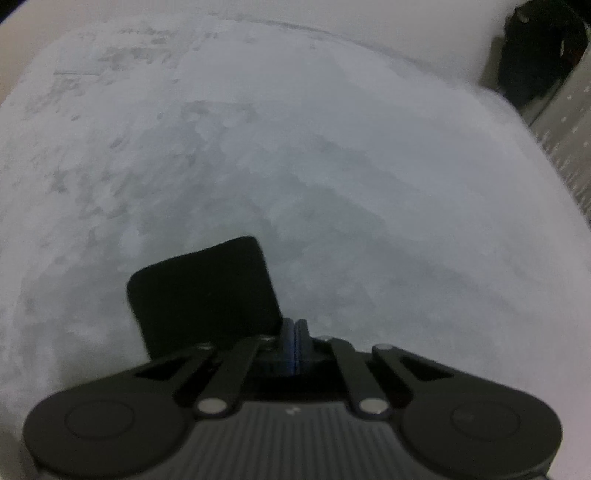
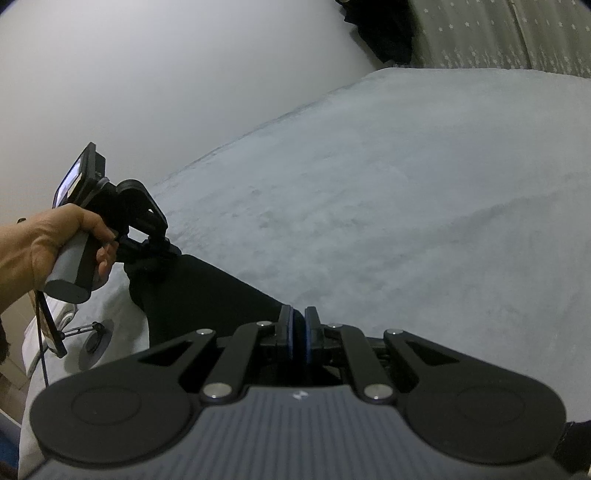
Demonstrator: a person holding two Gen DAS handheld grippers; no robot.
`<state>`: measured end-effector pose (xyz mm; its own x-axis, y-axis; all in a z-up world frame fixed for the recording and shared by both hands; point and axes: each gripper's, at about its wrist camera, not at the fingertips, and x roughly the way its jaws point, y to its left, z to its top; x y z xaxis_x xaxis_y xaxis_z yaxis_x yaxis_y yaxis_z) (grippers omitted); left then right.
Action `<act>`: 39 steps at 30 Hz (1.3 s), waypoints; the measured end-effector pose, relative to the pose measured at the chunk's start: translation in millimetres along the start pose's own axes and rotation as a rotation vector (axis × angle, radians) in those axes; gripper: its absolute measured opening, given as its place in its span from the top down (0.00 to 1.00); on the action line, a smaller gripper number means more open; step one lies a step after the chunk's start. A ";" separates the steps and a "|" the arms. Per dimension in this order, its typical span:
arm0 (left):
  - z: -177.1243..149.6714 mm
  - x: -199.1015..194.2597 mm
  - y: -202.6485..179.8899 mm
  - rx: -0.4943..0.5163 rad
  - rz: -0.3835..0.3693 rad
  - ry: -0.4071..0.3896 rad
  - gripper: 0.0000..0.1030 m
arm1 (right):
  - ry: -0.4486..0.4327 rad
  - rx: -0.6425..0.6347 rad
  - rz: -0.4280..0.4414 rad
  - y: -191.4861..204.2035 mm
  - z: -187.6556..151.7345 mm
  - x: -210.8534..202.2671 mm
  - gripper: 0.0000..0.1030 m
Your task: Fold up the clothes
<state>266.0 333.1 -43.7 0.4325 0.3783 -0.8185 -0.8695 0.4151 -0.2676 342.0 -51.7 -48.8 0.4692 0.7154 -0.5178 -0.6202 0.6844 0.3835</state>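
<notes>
A black garment (image 2: pixel 199 291) stretches between my two grippers above a pale grey blanket (image 2: pixel 406 206). My right gripper (image 2: pixel 300 317) is shut on its near edge, the jaws pressed together on the cloth. My left gripper (image 1: pixel 295 326) is shut on the other end; a black flap of the garment (image 1: pixel 203 295) sticks out to the left of its jaws. In the right wrist view the left gripper (image 2: pixel 159 247) shows at the left, held by a bare hand (image 2: pixel 44 240), with the cloth bunched under it.
The grey blanket (image 1: pixel 295 166) covers the bed. A white wall (image 2: pixel 166 74) runs behind it. A dark object (image 1: pixel 535 51) and a star-patterned curtain (image 2: pixel 498 33) stand at the far right. White items and a cable (image 2: pixel 44 332) lie at the bed's left edge.
</notes>
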 end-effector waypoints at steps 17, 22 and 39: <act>-16.5 -16.9 -26.1 0.181 -0.147 -0.147 0.51 | -0.060 0.023 -0.043 -2.6 -2.3 -5.2 0.83; -47.4 -57.3 -36.2 0.361 -0.209 -0.256 0.45 | -0.072 0.014 -0.039 -1.6 -1.4 -7.2 0.60; -137.6 -76.5 19.9 0.679 -0.247 -0.297 0.49 | -0.070 -0.016 -0.144 2.9 5.0 -5.3 0.60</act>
<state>182.8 198.6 -56.3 0.7235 0.3746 -0.5798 -0.4445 0.8955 0.0239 340.8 -52.8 -41.1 0.5961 0.6187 -0.5118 -0.5530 0.7785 0.2969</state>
